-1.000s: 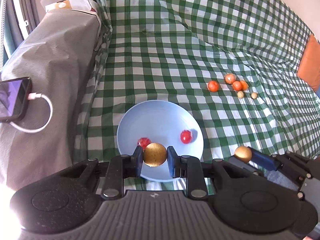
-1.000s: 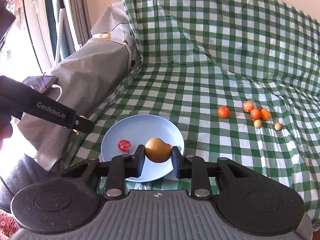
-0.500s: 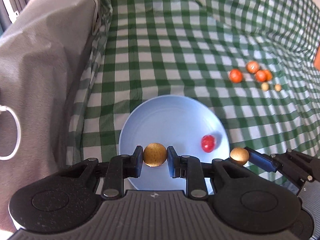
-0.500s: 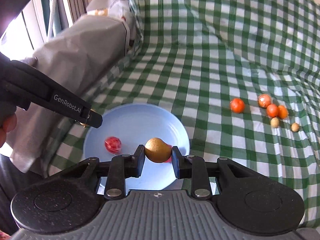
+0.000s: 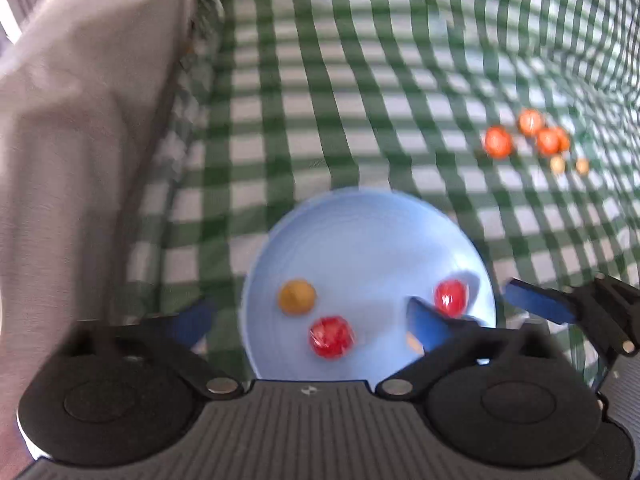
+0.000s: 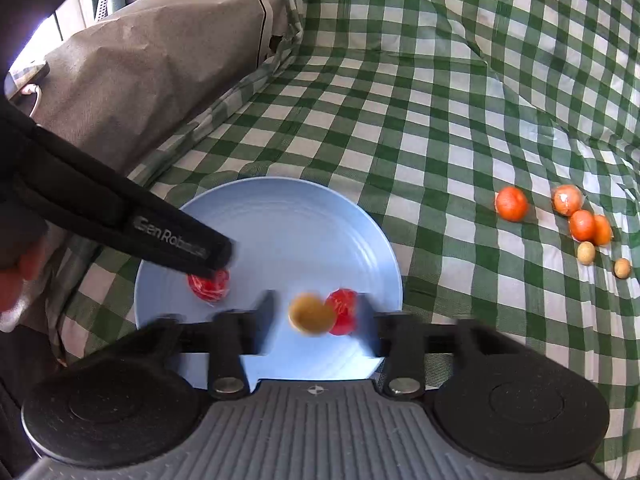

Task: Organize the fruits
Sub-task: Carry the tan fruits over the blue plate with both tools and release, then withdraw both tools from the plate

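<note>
A light blue plate lies on the green checked cloth. In the left wrist view my left gripper is open over its near rim; a brown round fruit and two red fruits lie on the plate. In the right wrist view my right gripper is open, and a brown fruit, blurred, sits between its spread fingers beside a red fruit. The left gripper's finger partly hides another red fruit.
Several orange fruits and two small tan ones lie on the cloth to the right. A grey covered armrest rises on the left, with a phone cable on it.
Both grippers have opened and let go of their brown fruits over the plate. Both moved forward over the plate; the left wrist view is motion-blurred.
</note>
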The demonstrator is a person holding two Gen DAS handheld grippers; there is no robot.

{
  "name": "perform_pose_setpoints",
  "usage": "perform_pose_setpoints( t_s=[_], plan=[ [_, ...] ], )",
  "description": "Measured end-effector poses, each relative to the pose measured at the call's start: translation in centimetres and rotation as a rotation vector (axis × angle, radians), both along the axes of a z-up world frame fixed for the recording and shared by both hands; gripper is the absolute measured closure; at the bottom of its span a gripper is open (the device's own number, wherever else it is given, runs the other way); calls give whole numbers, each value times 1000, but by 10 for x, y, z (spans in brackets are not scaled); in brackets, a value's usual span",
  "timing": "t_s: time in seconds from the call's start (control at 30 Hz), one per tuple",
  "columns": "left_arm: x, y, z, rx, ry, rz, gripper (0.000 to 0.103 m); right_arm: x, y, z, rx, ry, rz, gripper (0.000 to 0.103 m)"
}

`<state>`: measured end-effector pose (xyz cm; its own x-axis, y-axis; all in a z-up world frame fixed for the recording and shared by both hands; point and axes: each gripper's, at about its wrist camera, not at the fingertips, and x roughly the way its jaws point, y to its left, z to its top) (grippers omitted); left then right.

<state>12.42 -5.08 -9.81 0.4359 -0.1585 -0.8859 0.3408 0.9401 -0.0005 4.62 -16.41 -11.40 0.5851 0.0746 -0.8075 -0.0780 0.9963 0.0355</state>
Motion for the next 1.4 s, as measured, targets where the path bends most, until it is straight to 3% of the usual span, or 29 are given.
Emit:
perform_pose_setpoints(
  t_s=[0.1, 0.3, 0.47, 0.87, 1.4],
  plan=[
    [-15, 6, 16, 20, -5, -15, 0, -13, -12, 17, -1, -23, 4, 15],
    [-71, 29, 45, 61, -90, 68, 0, -65, -10, 46, 27, -23, 10, 4],
    [-110, 40, 65, 29, -120, 100, 0, -105, -1, 64, -2, -72, -3, 3],
    [-157, 43, 103, 18, -241, 97, 0, -150, 8, 99, -39, -204, -28, 1],
    [-173, 44, 115, 21, -274, 90, 0, -170, 6, 115, -38, -270, -53, 1]
  ],
)
